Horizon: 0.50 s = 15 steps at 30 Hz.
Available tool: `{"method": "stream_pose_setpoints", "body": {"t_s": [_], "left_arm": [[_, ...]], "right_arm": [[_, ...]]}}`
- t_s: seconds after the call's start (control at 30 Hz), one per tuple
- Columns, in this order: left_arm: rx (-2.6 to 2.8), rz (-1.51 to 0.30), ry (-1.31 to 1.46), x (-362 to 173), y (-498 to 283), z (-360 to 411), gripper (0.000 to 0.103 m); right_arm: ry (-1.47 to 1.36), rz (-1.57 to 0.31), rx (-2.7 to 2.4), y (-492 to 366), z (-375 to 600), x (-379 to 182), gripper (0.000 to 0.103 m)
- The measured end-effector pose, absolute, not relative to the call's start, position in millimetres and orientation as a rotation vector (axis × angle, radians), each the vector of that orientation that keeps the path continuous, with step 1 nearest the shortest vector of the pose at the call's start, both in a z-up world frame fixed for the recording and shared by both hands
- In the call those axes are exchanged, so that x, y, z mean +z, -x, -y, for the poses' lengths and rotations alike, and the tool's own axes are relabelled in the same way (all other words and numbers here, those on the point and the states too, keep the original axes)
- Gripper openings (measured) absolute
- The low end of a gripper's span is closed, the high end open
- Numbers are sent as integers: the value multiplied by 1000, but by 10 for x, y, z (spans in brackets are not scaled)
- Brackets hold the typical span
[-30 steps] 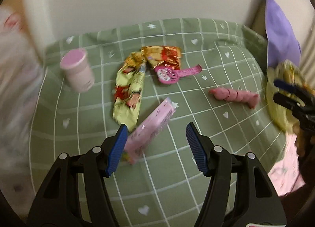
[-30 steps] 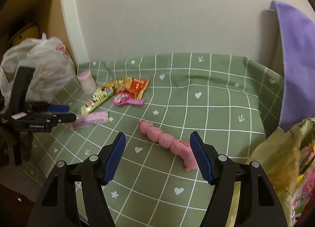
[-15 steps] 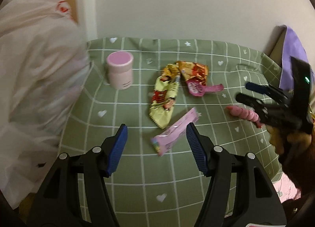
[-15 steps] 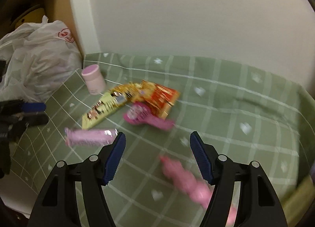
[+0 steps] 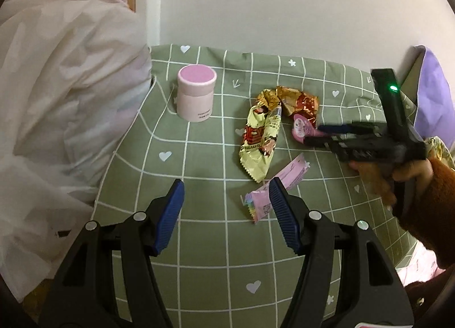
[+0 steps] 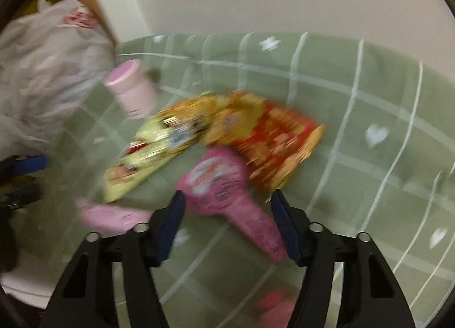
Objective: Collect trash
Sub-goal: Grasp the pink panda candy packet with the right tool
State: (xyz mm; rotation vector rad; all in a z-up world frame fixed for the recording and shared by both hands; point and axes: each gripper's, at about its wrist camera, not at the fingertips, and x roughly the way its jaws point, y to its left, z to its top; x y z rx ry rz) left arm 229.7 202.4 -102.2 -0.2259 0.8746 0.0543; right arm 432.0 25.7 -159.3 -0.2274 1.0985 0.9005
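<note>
Right hand-held gripper (image 6: pixel 227 214) has closed on the blurred pink wrapper (image 6: pixel 227 194).

On the bench (image 5: pixel 216 242), a jar (image 5: pixel 195 96) stands near the back-left corner beside a bag (image 5: pixel 65 86); wrappers (image 5: pixel 260 134) lie mid-bench, right of it.

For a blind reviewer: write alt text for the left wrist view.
The open left gripper hovers over a green checked cloth strewn with wrappers, nearest a pink wrapper. The right gripper reaches toward a pink fan-shaped packet; a white plastic bag fills the left.
</note>
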Motion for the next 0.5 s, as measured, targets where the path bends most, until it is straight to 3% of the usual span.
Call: {"method": "stream_pose_setpoints", "body": {"t_s": [0.1,0.27,0.5], "left_arm": [[49,-869,267,-1063,-2356,-2064,59],[79,-886,322,-1166,-2399,-2175,59],[111,-883,354,-1171,-2377,-2281,59]], "right_arm": [[201,-1124,1010,-4071,-259,-1486,57],[389,-1020,901,-3950,-343,-1452,56],[142,-1036,680,-4215,-188,-1488,56]]}}
